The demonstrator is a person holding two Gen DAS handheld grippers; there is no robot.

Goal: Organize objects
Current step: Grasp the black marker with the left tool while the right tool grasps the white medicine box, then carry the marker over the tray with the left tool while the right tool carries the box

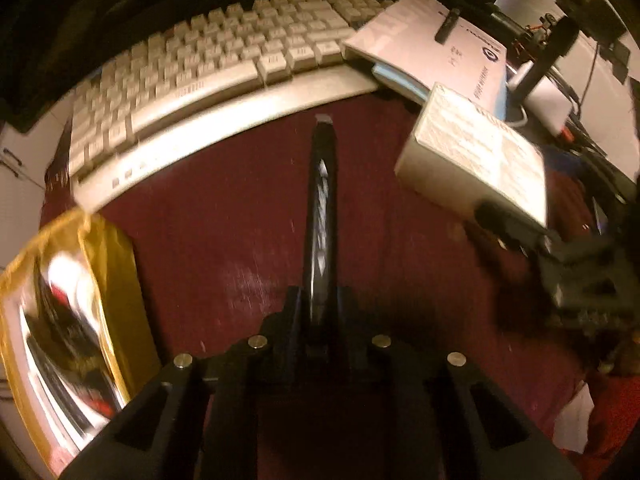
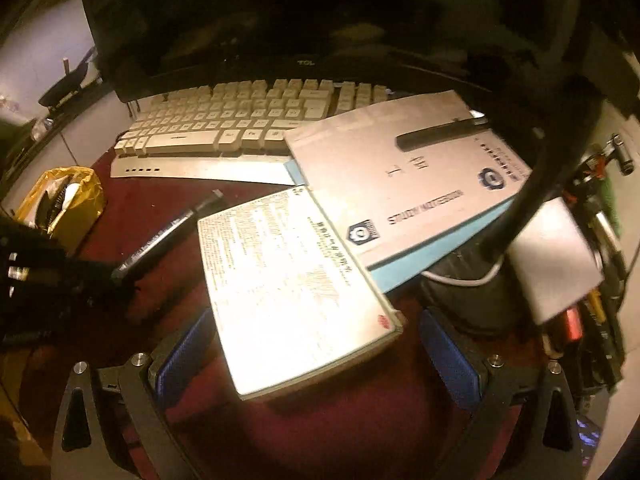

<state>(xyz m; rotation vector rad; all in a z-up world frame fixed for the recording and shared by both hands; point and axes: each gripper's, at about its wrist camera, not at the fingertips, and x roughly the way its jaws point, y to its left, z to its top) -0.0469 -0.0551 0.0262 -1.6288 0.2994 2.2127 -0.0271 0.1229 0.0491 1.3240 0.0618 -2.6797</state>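
Two tools were in play. Far left, a gold foil bag (image 2: 66, 200) sat on the maroon tabletop (image 1: 224, 216). Left tool (image 1: 320, 128) was pinched narrow on a black marker pen (image 1: 320, 200), lifted clear in front of the keyboard (image 1: 208, 64). Right tool (image 2: 316, 356) stood wide, blue pads (image 2: 182, 356) either side of a white printed box (image 2: 288, 292) but not pressing; the box leaned on the study notebook (image 2: 404, 176). My read: keep the pen squeezed, centre the box between the pads, close square before lifting.
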